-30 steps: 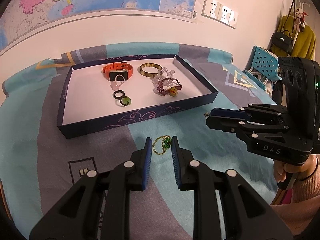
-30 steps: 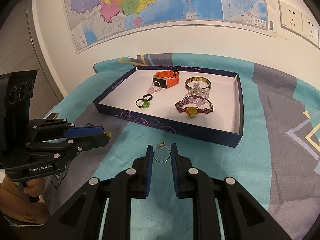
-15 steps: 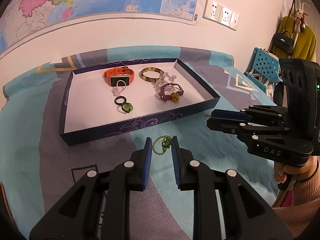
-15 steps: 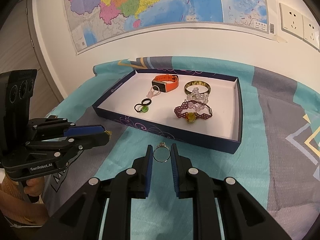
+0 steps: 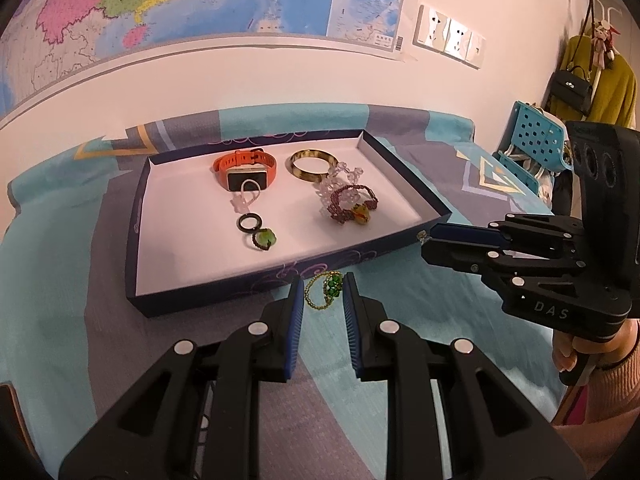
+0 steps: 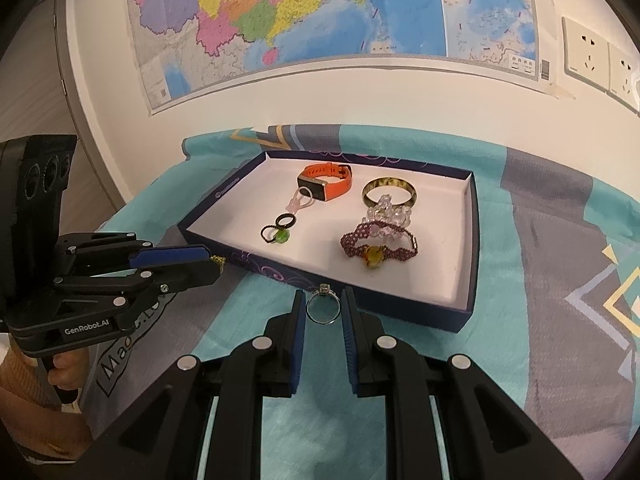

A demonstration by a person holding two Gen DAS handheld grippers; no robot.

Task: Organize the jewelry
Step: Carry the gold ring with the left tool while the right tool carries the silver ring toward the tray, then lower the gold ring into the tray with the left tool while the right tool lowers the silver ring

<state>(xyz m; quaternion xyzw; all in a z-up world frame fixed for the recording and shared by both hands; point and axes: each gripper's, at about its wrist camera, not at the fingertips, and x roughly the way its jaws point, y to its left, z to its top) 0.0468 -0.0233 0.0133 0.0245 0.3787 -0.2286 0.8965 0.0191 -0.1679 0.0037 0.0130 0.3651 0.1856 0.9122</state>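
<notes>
My left gripper (image 5: 322, 294) is shut on a gold beaded ring with a green bead cluster (image 5: 325, 289), held just in front of the dark blue tray's near wall (image 5: 256, 286). My right gripper (image 6: 323, 306) is shut on a thin silver ring with a small stone (image 6: 322, 307), also held above the cloth at the tray's near wall (image 6: 360, 300). In the tray lie an orange watch (image 5: 244, 168), a tortoiseshell bangle (image 5: 313, 163), a clear bead bracelet (image 6: 387, 210), a purple beaded bracelet (image 5: 352, 206), a black ring (image 5: 250, 223) and a green-stone ring (image 5: 264, 239).
The tray sits on a teal and grey patterned cloth (image 5: 60, 264) against a white wall with a map. A blue perforated chair (image 5: 532, 136) and a coat rack with a handbag (image 5: 570, 88) stand at the right. Each gripper shows in the other's view.
Both grippers have moved forward towards the tray with their rings held; the tray's near wall now sits just beyond the fingertips.
</notes>
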